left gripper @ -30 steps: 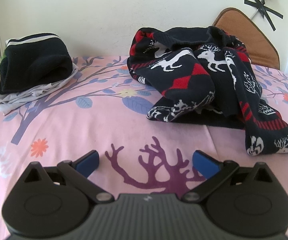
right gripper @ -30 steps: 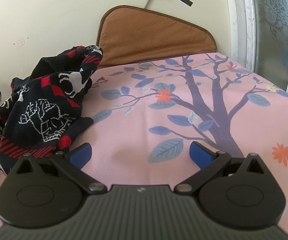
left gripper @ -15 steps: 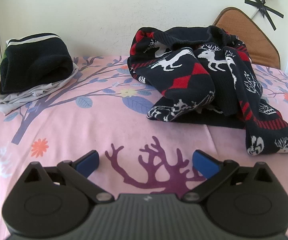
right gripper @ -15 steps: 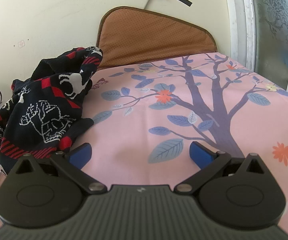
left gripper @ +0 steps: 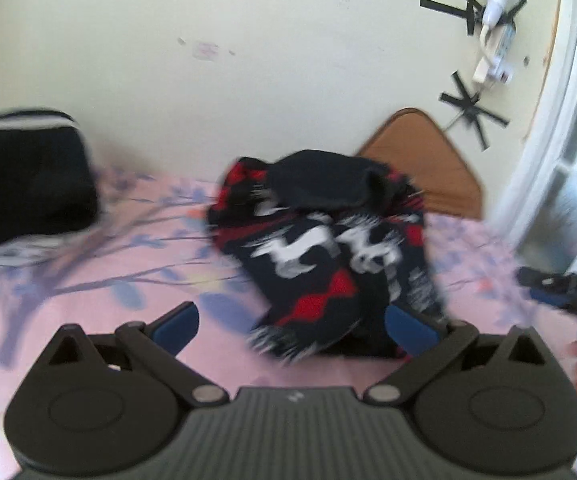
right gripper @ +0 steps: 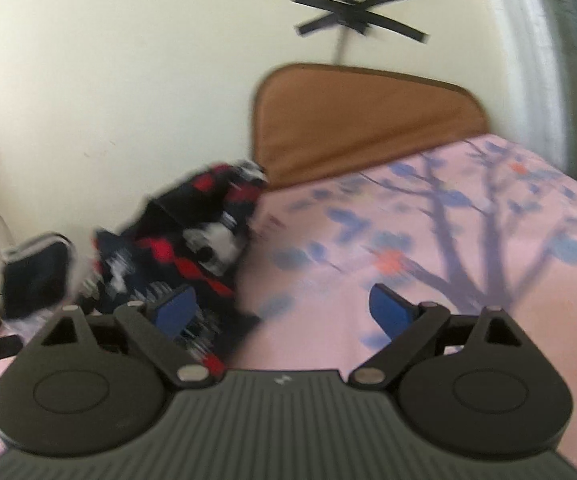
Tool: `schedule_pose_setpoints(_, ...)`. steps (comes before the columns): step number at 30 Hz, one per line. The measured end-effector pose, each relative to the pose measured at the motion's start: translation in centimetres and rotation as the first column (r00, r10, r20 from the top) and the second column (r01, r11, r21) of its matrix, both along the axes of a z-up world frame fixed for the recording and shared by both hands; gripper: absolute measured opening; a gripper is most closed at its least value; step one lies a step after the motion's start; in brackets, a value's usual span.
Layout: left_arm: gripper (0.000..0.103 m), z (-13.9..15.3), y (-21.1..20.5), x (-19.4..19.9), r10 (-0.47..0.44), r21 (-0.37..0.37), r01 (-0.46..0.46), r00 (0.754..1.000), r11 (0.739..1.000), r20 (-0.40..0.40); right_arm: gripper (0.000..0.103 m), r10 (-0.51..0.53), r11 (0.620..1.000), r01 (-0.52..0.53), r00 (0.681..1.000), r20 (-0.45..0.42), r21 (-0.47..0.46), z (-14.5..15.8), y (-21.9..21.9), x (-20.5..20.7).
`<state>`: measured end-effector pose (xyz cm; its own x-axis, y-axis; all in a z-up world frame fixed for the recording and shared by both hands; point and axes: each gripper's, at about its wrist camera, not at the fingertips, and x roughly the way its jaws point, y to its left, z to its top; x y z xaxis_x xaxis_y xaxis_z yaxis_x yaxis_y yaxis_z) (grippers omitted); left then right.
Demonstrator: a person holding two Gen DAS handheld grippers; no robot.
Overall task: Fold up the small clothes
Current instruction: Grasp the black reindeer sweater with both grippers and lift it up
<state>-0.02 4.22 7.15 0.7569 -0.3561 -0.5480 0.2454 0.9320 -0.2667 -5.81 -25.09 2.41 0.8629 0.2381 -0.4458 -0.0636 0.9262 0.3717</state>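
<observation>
Both views are now smeared with motion blur where half a second ago they were sharp: the grippers are being lifted off the bedsheet (left gripper: 88,280) and swung towards the sweater (left gripper: 328,264). In the left view the crumpled sweater, earlier well to the right, is now centred just beyond the left gripper (left gripper: 292,326), whose blue fingers are spread wide with nothing between them. The right gripper (right gripper: 284,310) is tilted up too; its jaws have just been closing slightly, yet are kept well apart and empty, with the sweater at its near left. The stack (left gripper: 24,184) sits untouched far left. By the look of it, the approach is under way and no fold is begun.
</observation>
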Motion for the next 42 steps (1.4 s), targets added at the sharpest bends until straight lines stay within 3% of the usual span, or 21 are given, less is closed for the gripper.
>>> schedule_pose_setpoints(3,0.1,-0.9,-0.2,3.2,-0.023,-0.061,0.018,0.996,0.998,-0.088,0.096,0.079,0.996,-0.078,0.997,-0.01,0.05,0.9,1.8,2.5)
schedule_pose_setpoints(7,0.079,-3.5,0.6,6.0,-0.035,-0.181,-0.006,0.974,0.983,-0.222,0.096,0.122,0.992,-0.122,0.992,-0.023,0.01,0.9,5.0,6.2)
schedule_pose_setpoints(9,0.064,-4.5,0.7,6.6,-0.06,-0.241,-0.003,0.965,0.97,-0.254,0.096,0.123,0.992,-0.122,0.99,-0.065,0.023,0.0,5.6,8.2)
schedule_pose_setpoints(10,0.05,-4.7,0.5,6.8,-0.068,-0.253,-0.001,0.963,0.967,-0.261,0.096,0.119,0.992,-0.115,0.988,-0.093,0.053,-0.5,5.7,9.4)
schedule_pose_setpoints(12,0.033,-4.6,0.1,7.1,-0.059,-0.233,-0.003,0.965,0.972,-0.257,0.094,0.112,0.982,-0.089,0.984,-0.137,0.166,-1.6,5.3,11.6)
schedule_pose_setpoints(13,0.022,-4.2,-0.1,7.2,-0.048,-0.212,-0.006,0.968,0.977,-0.246,0.087,0.115,0.97,-0.08,0.983,-0.145,0.229,-1.9,4.9,12.5)
schedule_pose_setpoints(14,0.017,-3.6,0.0,7.2,-0.043,-0.201,-0.004,0.972,0.98,-0.23,0.049,0.126,0.957,-0.081,0.981,-0.146,0.277,-2.1,4.5,13.2)
schedule_pose_setpoints(15,0.017,-2.8,0.4,7.0,-0.029,-0.193,-0.011,0.978,0.981,-0.205,0.019,0.149,0.947,-0.098,0.978,-0.148,0.305,-2.2,4.2,14.0)
schedule_pose_setpoints(18,0.015,0.7,2.9,5.9,0.064,-0.146,-0.076,0.994,0.986,-0.087,0.018,0.115,0.955,-0.068,0.982,-0.148,0.29,-0.3,3.0,14.8)
schedule_pose_setpoints(20,0.015,2.8,5.1,5.4,0.108,-0.16,-0.115,0.993,0.98,-0.055,0.018,0.063,0.985,-0.05,0.995,-0.072,0.167,2.7,2.3,13.7)
schedule_pose_setpoints(23,0.015,5.8,8.2,4.5,0.148,-0.2,-0.147,0.989,0.969,-0.011,0.017,-0.003,0.998,0.0,0.998,0.059,0.06,7.5,0.5,11.3)
schedule_pose_setpoints(27,0.015,11.4,10.0,1.6,0.18,-0.195,-0.151,0.973,0.969,0.144,0.015,-0.055,0.998,0.063,0.974,0.219,-0.031,14.2,-1.4,6.8)
schedule_pose_setpoints(29,0.015,14.5,10.4,-0.1,0.186,-0.188,-0.144,0.955,0.972,0.229,0.003,-0.069,0.991,0.102,0.948,0.31,-0.091,17.1,-1.6,4.8)
schedule_pose_setpoints(31,0.015,17.8,10.5,-2.0,0.202,-0.165,-0.155,0.927,0.974,0.318,0.002,-0.087,0.977,0.16,0.901,0.425,-0.14,20.4,-2.2,1.8)
schedule_pose_setpoints(34,0.015,21.4,10.4,-4.5,0.193,-0.141,-0.149,0.9,0.979,0.392,0.003,-0.088,0.972,0.185,0.853,0.514,-0.141,24.8,-2.6,-1.8)
schedule_pose_setpoints(37,0.015,22.7,9.3,-6.8,0.152,-0.075,-0.133,0.884,0.988,0.442,0.003,-0.017,0.968,0.149,0.842,0.539,-0.204,27.1,-2.1,-4.9)
schedule_pose_setpoints(40,0.015,21.2,7.8,-8.7,0.116,-0.006,-0.126,0.889,0.992,0.444,0.016,0.114,0.974,-0.005,0.873,0.475,-0.226,25.1,-0.7,-6.2)
schedule_pose_setpoints(42,0.015,20.0,7.1,-9.6,0.116,0.037,-0.148,0.889,0.988,0.444,0.058,0.24,0.958,-0.143,0.876,0.419,-0.25,21.7,1.7,-6.9)
